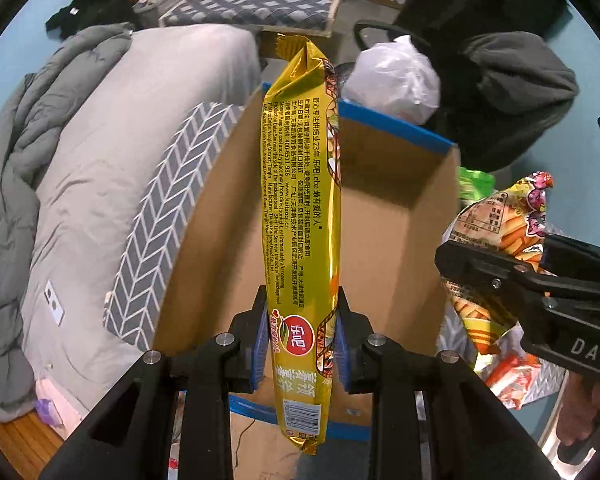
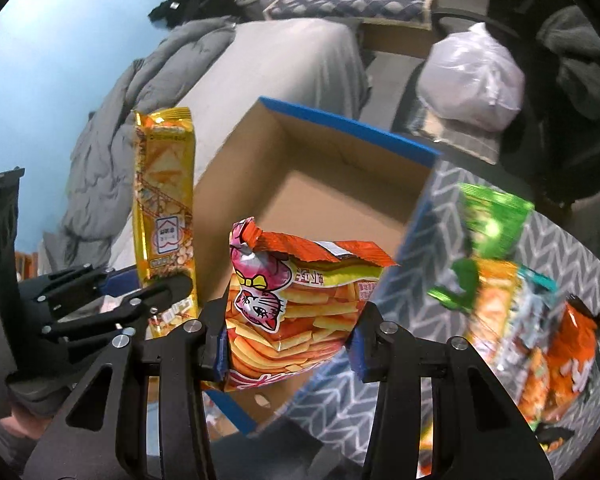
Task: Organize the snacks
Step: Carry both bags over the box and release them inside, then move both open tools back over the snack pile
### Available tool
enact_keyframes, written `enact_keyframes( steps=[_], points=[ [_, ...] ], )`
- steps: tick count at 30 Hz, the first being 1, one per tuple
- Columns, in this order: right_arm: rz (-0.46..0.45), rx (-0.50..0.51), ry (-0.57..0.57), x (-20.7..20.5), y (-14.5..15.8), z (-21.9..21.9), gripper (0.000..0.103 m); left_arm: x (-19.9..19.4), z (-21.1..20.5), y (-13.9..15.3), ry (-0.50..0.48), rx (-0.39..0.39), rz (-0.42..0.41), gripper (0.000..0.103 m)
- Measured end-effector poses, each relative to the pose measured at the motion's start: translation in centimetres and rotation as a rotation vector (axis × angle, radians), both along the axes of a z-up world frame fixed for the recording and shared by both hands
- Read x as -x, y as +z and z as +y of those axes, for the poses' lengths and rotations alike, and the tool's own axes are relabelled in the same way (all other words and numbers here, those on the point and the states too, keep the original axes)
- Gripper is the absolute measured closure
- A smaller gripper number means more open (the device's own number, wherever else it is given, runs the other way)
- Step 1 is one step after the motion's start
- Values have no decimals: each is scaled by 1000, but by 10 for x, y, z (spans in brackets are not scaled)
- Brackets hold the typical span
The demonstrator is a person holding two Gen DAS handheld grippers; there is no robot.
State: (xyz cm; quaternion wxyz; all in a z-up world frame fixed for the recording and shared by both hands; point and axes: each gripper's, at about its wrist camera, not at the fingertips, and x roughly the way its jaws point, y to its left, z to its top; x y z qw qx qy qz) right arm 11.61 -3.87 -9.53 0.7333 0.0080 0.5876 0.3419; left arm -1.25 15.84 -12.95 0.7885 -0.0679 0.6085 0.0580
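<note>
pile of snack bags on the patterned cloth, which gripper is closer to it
Right. The right gripper, clamped on the cat shrimp-stick bag, is just beside the pile. The left gripper, holding the gold packet, sits farther off, across the cardboard box.

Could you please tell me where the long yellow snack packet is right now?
The yellow packet is clamped in the left tool, held over the open cardboard box, left of the orange cat-print bag.

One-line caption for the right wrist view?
Right gripper holds an orange shrimp-stick bag over the cardboard box; left gripper holds a yellow packet.
</note>
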Motion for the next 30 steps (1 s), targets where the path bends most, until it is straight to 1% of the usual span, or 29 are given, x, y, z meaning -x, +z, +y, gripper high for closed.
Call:
enact_keyframes(
  steps=[3, 8, 13, 17, 19, 21, 23, 28, 29, 30],
  points=[
    [14, 10, 30, -2, -9, 20, 58, -4, 11, -10, 16, -3, 16, 75],
    [57, 49, 57, -5, -27, 42, 58, -6, 23, -23, 30, -2, 34, 75],
    [91, 69, 59, -5, -39, 52, 58, -6, 26, -33, 35, 6, 55, 75],
    [99, 77, 52, -4, -41, 56, 57, -8, 30, -36, 45, -1, 69, 74],
    [104, 79, 47, -4, -40, 57, 57, -9, 32, -35, 49, -21, 65, 69],
    [95, 85, 45, -5, -39, 57, 52, -10, 32, -33, 42, -32, 61, 52],
    [74, 91, 41, -4, -36, 58, 34, -10, 32, -31, 37, -49, 56, 50],
    [20, 107, 42, -2, -26, 56, 32, -9, 34, -23, 37, -37, 66, 50],
    [11, 109, 40, -3, -23, 54, 32, -7, 34, -20, 41, -31, 63, 48],
    [5, 110, 37, -3, -21, 52, 31, -6, 35, -17, 45, -26, 58, 44]
  ],
)
